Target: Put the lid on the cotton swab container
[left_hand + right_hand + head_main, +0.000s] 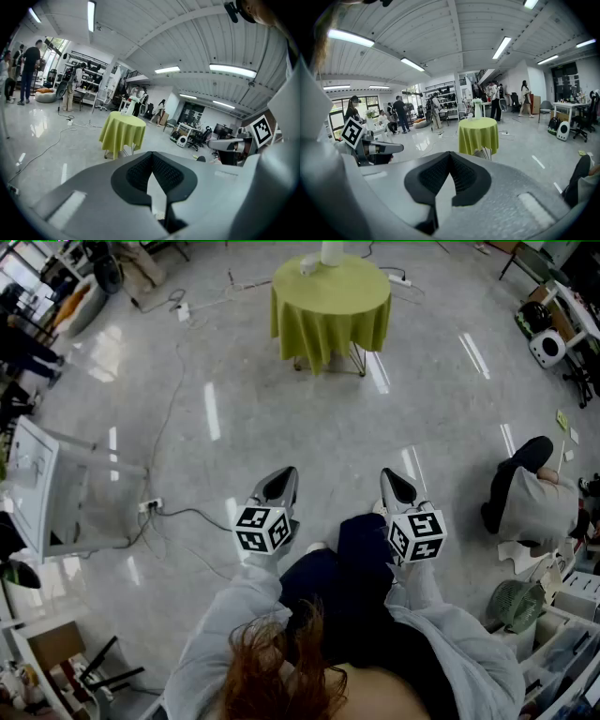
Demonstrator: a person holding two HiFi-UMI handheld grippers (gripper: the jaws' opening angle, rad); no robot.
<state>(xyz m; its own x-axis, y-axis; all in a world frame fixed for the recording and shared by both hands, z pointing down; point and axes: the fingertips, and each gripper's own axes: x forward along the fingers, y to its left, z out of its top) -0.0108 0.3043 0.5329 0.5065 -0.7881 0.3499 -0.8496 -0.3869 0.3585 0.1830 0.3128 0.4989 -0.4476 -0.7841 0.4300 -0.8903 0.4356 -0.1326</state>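
A round table with a yellow-green cloth point(330, 306) stands far ahead of me on the grey floor. A tall white thing point(330, 251) and a small white thing point(309, 266) stand on it, too small to identify. My left gripper point(281, 480) and right gripper point(396, 482) are held side by side at waist height, both pointing toward the table and well short of it. In the left gripper view the left gripper point(152, 154) has its jaw tips meeting on nothing, with the table point(123, 131) beyond. The right gripper point(450, 153) looks the same, facing the table point(478, 135).
Cables and a power strip point(152, 506) trail across the floor at left, beside a white framed stand point(37, 486). A person point(536, 495) sits on the floor at right, near a green fan point(516, 604). Several people stand at the room's far left point(29, 70).
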